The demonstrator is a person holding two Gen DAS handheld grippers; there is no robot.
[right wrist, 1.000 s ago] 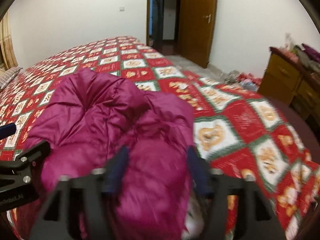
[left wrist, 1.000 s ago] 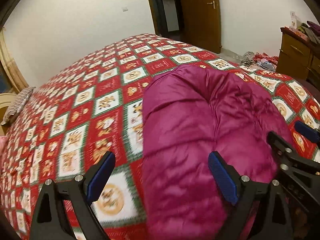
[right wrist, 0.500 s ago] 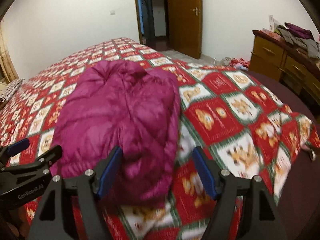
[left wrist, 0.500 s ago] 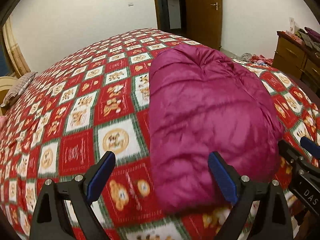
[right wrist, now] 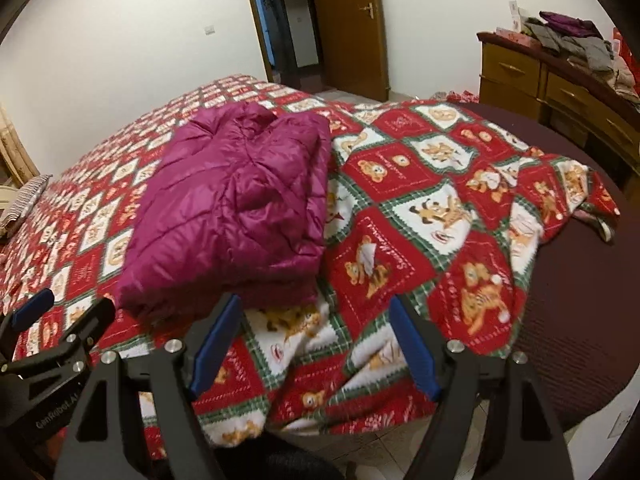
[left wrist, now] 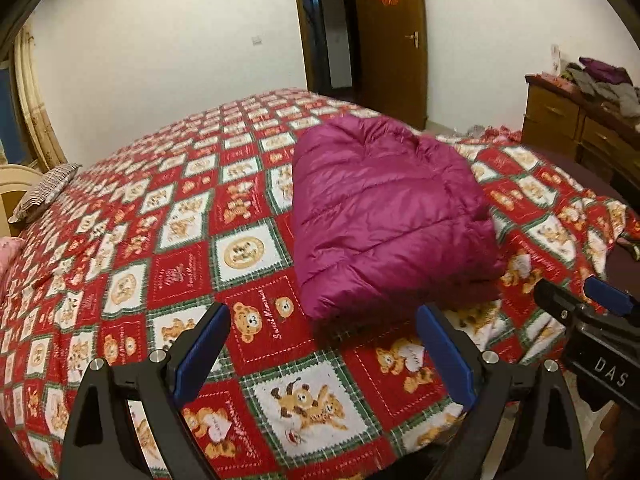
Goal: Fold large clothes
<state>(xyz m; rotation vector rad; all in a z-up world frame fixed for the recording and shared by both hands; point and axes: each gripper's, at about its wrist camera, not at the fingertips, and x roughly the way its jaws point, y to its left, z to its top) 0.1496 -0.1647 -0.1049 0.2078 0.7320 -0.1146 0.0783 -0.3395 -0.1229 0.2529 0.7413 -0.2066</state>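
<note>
A magenta puffer jacket (left wrist: 384, 208) lies folded into a compact block on the red patterned bedspread (left wrist: 168, 240); it also shows in the right wrist view (right wrist: 232, 208). My left gripper (left wrist: 320, 344) is open and empty, held back from the jacket's near edge, above the bedspread. My right gripper (right wrist: 312, 340) is open and empty, just in front of the jacket's near right corner. The right gripper shows at the right edge of the left wrist view (left wrist: 592, 320), and the left gripper at the left edge of the right wrist view (right wrist: 44, 332).
A wooden dresser (right wrist: 560, 92) with piled clothes stands at the right. A brown door (left wrist: 392, 40) and a dark doorway are behind the bed. A striped pillow (left wrist: 44, 192) lies at the far left. The bedspread's corner (right wrist: 580, 200) is rumpled over a dark mattress.
Both grippers have pulled back and up from the jacket. A second ago they were over its near part; now it lies free and folded on the bed.
</note>
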